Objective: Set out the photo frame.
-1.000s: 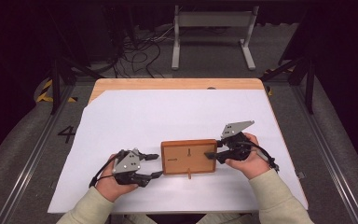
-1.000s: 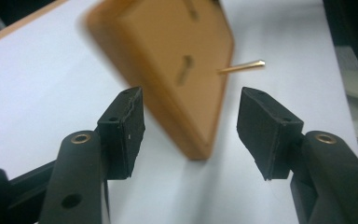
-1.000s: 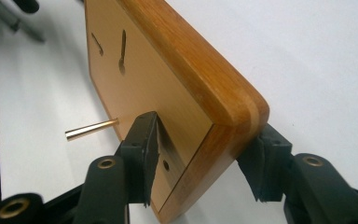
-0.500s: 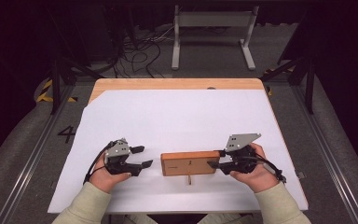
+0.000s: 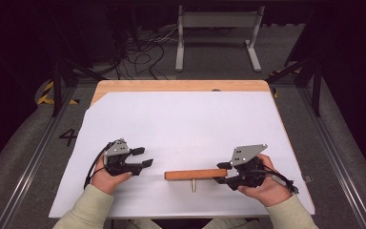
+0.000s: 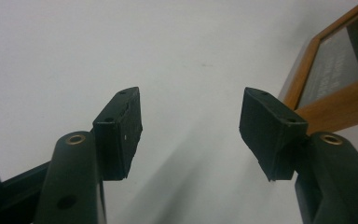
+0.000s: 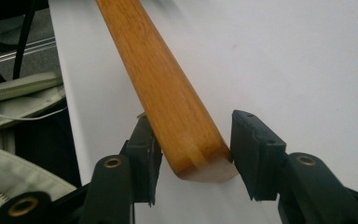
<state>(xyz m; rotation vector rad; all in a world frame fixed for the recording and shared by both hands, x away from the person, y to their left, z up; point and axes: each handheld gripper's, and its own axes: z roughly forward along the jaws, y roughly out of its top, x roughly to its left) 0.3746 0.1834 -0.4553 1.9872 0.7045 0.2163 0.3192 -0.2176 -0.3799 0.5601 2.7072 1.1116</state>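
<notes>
High view: wooden picture frame low on the bench, right of centre, edge-on to the camera as a thin bar, with its back peg pointing toward the person.
Change: lay flat and back-up a second ago, now tipped up onto its edge; cannot tell whether the lower edge rests on the sheet.
Right gripper: clamped on the frame's right end; in the right gripper view, wood corner between both pads; jaws just eased slightly wider, wood between them all the same.
Left gripper: drawn off to the left, well apart from the frame; jaws apart with nothing between, just narrowed a little.
Left gripper view: bare white sheet ahead, glazed front of the frame at the right edge.
Meaning: probably mid-way through standing the frame up; weight now on one grip alone, so a slip or a twist at that corner seems the main risk.
Surface: white sheet over nearly all the bench, bare wood at the far edge.
Room: dark; grey floor, loose cables, metal stand, painted "4" on the left.
</notes>
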